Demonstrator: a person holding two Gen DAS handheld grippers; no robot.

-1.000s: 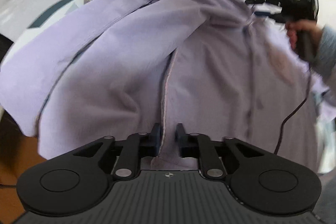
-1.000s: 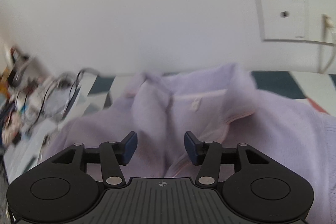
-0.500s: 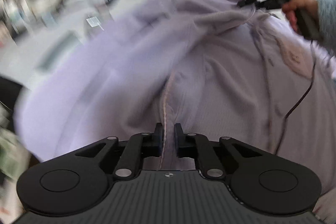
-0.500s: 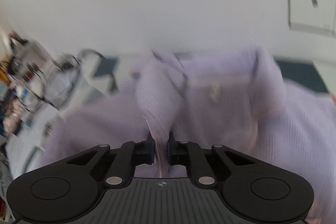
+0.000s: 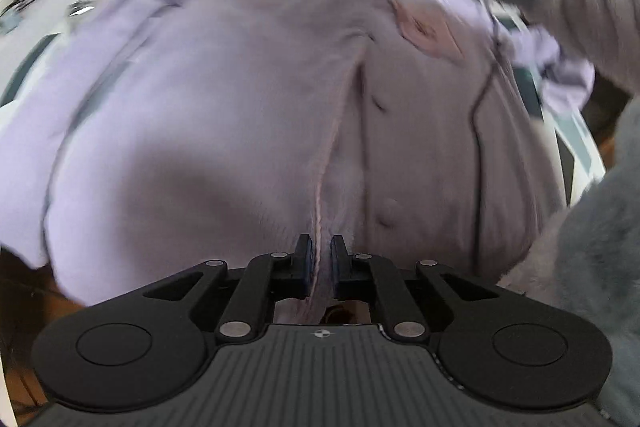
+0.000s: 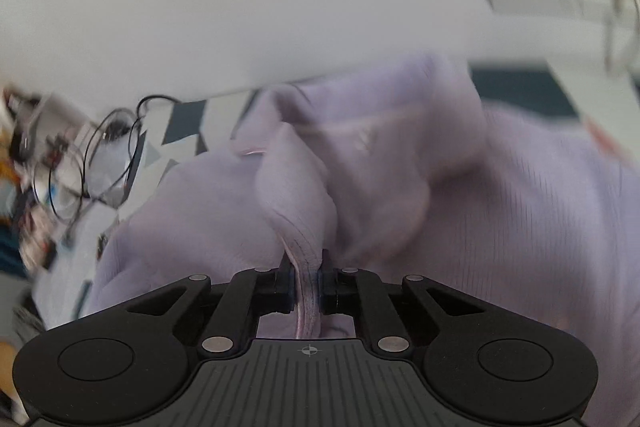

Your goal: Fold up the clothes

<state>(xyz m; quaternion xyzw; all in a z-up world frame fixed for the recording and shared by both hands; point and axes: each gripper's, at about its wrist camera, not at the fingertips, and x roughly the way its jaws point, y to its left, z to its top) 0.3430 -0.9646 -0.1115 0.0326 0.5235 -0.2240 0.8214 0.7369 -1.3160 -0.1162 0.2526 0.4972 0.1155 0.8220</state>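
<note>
Left wrist view: left gripper [image 5: 320, 259], jaws clamped on the near placket edge of the lilac cardigan [image 5: 224, 115], which lies heaped on the bench [image 5: 24, 39]. Right gripper [image 6: 306, 281], jaws wide apart a second ago, has closed on a far collar fold. The garment now hangs tauter between both.
</note>
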